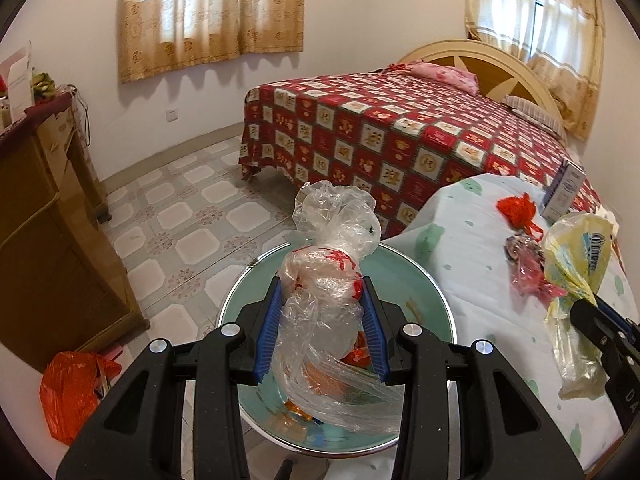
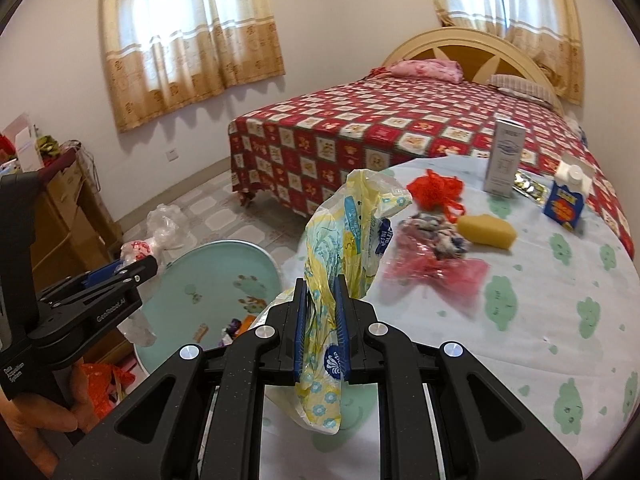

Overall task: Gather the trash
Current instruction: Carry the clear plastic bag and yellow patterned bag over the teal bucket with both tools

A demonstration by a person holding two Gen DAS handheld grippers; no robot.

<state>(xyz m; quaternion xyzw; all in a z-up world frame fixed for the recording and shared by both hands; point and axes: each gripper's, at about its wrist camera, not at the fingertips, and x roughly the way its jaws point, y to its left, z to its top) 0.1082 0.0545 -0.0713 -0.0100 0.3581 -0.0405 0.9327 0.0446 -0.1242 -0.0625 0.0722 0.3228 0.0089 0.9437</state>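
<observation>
My left gripper is shut on a crumpled clear plastic bag with red print and holds it above a teal bin beside the table; the bin also shows in the right wrist view. My right gripper is shut on a yellow and blue patterned plastic bag above the table's left edge. The left gripper with its clear bag shows at the left of the right wrist view. A red yarn clump, a pink wrapper and a small crumpled scrap lie on the table.
The round table has a white cloth with green prints and carries a yellow sponge, a tall white box and a blue carton. A bed stands behind. A wooden cabinet and a red bag are at the left.
</observation>
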